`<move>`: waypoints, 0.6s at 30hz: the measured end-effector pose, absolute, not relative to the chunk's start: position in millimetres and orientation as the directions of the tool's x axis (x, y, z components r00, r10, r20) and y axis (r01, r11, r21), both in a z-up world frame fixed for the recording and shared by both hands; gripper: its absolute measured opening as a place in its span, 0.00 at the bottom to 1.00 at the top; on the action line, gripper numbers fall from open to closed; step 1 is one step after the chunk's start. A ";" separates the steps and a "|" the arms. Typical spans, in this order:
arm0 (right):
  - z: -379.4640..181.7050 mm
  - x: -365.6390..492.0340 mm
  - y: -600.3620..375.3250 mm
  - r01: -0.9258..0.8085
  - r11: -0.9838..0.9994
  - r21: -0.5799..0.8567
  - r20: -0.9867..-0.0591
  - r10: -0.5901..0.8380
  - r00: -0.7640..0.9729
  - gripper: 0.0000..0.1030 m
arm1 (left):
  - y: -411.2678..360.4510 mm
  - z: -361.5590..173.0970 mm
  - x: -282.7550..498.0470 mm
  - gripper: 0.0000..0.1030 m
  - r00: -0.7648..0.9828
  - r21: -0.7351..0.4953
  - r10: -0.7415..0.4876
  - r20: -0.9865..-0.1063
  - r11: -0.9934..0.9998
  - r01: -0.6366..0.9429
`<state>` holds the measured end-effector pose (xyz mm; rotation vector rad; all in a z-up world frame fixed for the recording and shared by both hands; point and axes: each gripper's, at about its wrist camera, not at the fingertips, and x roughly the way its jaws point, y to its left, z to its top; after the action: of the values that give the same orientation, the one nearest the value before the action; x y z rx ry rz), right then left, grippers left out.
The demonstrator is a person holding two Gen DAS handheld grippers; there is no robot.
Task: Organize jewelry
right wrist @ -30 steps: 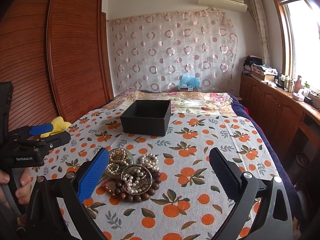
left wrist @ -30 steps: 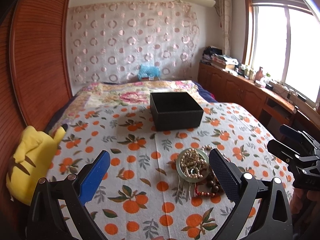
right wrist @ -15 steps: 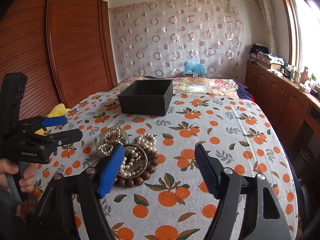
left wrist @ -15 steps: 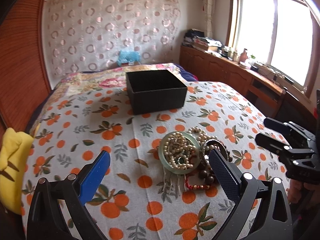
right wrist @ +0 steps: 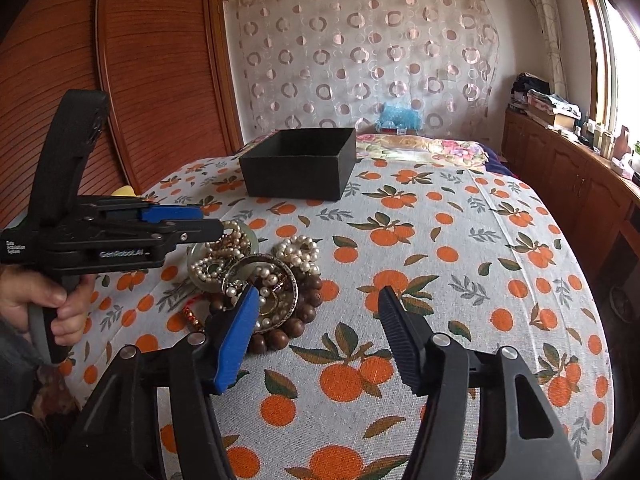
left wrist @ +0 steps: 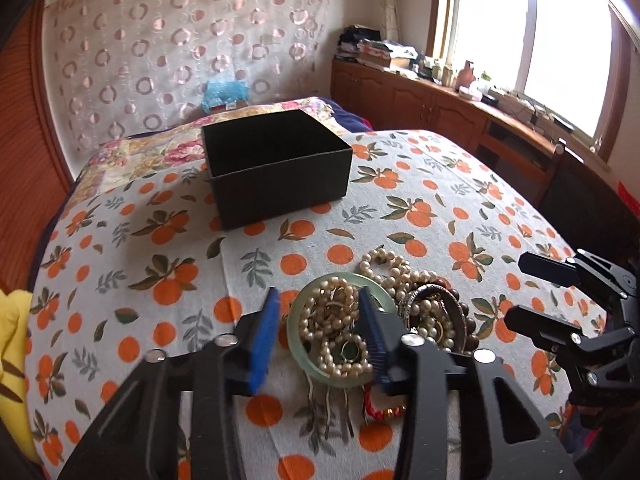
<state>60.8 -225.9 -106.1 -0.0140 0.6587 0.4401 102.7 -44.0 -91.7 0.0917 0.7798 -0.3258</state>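
Observation:
A heap of jewelry lies on the orange-print cloth: a pale green bangle (left wrist: pixel 298 344) filled with pearl strands (left wrist: pixel 332 316), a dark metal bangle (left wrist: pixel 438 300), brown wooden beads (right wrist: pixel 296 320) and a red bracelet (left wrist: pixel 380 410). My left gripper (left wrist: pixel 318 312) is open, its fingers straddling the green bangle's left half just above it. It shows from the side in the right wrist view (right wrist: pixel 200 222). My right gripper (right wrist: pixel 316 304) is open and empty, its blue finger beside the heap's right edge. A black open box (left wrist: pixel 276 164) stands behind the heap.
A yellow plush (left wrist: pixel 12 360) lies at the left edge of the bed. A wooden cabinet (left wrist: pixel 420 108) with clutter runs under the window at right. A wooden sliding door (right wrist: pixel 152 72) stands to the left. The cloth right of the heap (right wrist: pixel 460 280) holds nothing.
My left gripper has moved forward and down over the green bangle, and its jaws have narrowed. My right gripper has moved closer to the heap and narrowed a little.

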 end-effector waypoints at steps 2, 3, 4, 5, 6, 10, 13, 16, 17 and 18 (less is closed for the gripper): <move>-106.9 61.3 -226.5 -0.400 0.908 0.126 -0.597 0.391 0.701 0.62 | -47.4 -94.5 106.2 0.30 0.661 -0.028 -0.247 -0.709 0.946 0.324; -107.0 61.1 -226.5 -0.401 0.908 0.124 -0.597 0.391 0.701 0.62 | -47.5 -95.9 107.3 0.28 0.661 -0.023 -0.243 -0.710 0.946 0.323; -107.0 61.4 -226.4 -0.401 0.908 0.123 -0.596 0.391 0.701 0.62 | -48.3 -96.9 108.1 0.26 0.663 -0.016 -0.237 -0.710 0.947 0.322; -107.5 61.5 -226.2 -0.403 0.907 0.120 -0.597 0.390 0.701 0.62 | -48.6 -97.4 108.6 0.24 0.668 -0.008 -0.230 -0.708 0.948 0.318; -108.3 62.0 -226.3 -0.404 0.907 0.119 -0.599 0.390 0.700 0.62 | -48.5 -97.7 109.2 0.22 0.671 -0.005 -0.227 -0.706 0.949 0.315; -110.8 63.1 -227.7 -0.405 0.906 0.126 -0.601 0.394 0.695 0.62 | -47.4 -97.2 111.5 0.14 0.682 0.008 -0.217 -0.698 0.950 0.311; -113.1 62.4 -226.9 -0.409 0.904 0.124 -0.604 0.396 0.692 0.62 | -44.6 -94.5 111.0 0.04 0.696 0.024 -0.208 -0.687 0.951 0.307; -113.4 62.2 -226.1 -0.412 0.903 0.122 -0.606 0.396 0.690 0.62 | -39.1 -87.2 107.9 0.04 0.709 -0.002 -0.226 -0.668 0.953 0.302; -113.9 62.6 -225.9 -0.413 0.903 0.122 -0.607 0.397 0.688 0.62 | -37.3 -83.1 105.7 0.04 0.718 -0.006 -0.227 -0.658 0.955 0.297; -113.8 62.9 -225.7 -0.414 0.902 0.122 -0.608 0.397 0.687 0.62 | -35.7 -80.3 103.9 0.04 0.722 -0.012 -0.231 -0.652 0.955 0.295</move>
<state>62.9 -225.7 -113.8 -0.0255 0.6749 0.4539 103.9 -35.7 -80.3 0.0952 0.7066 -0.2910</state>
